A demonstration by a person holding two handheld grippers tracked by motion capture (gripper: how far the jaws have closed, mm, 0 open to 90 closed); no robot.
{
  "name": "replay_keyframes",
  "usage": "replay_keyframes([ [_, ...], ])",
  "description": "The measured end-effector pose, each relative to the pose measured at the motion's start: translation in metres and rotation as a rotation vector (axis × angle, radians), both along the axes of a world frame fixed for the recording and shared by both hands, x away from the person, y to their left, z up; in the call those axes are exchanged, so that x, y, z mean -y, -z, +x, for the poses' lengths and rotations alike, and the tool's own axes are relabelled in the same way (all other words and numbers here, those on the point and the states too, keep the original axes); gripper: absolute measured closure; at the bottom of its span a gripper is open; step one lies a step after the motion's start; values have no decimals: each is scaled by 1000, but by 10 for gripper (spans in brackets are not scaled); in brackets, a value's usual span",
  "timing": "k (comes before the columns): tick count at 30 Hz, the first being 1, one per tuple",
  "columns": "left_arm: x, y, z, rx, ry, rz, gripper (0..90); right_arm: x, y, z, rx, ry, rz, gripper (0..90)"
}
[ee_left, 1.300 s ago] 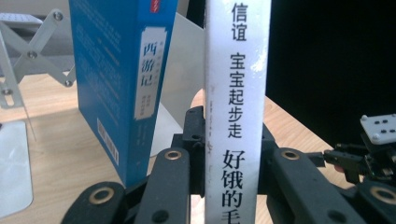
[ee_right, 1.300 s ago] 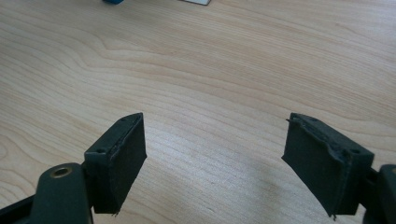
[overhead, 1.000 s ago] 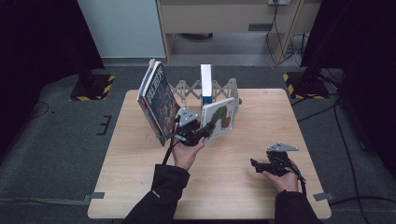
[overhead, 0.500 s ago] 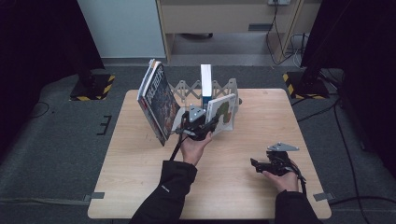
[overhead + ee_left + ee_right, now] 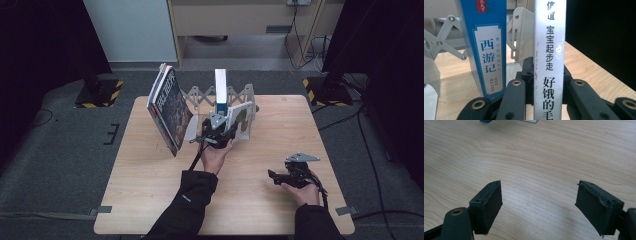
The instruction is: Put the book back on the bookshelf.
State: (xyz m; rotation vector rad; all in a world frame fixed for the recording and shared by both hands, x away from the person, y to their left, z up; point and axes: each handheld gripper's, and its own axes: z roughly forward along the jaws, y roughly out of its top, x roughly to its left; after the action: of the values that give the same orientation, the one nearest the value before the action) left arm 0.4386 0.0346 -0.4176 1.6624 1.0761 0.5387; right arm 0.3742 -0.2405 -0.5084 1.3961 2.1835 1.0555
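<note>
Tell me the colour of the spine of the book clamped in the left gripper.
White with black Chinese characters; the book shows best in the left gripper view, between the left gripper jaws.

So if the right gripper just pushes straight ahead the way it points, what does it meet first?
Probably nothing soon: the right gripper, jaws open, faces bare wooden table. Farther on lie the blue book's and white book's bottom edges; depth unclear.

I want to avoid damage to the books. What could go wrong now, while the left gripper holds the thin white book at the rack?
1. The left gripper pinches the thin white book only by its spine, so the book could twist or slip.
2. The blue book stands close beside it; a sideways move might knock it.
3. The large book leans steeply at the rack's left end and may topple if the rack shakes.
</note>
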Motion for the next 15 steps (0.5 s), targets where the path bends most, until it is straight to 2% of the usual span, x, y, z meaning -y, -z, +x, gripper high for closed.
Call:
replay_keyframes([
  [15, 11, 24, 10, -19, -40, 23, 744, -2, 1, 0, -1, -14, -5, 211],
])
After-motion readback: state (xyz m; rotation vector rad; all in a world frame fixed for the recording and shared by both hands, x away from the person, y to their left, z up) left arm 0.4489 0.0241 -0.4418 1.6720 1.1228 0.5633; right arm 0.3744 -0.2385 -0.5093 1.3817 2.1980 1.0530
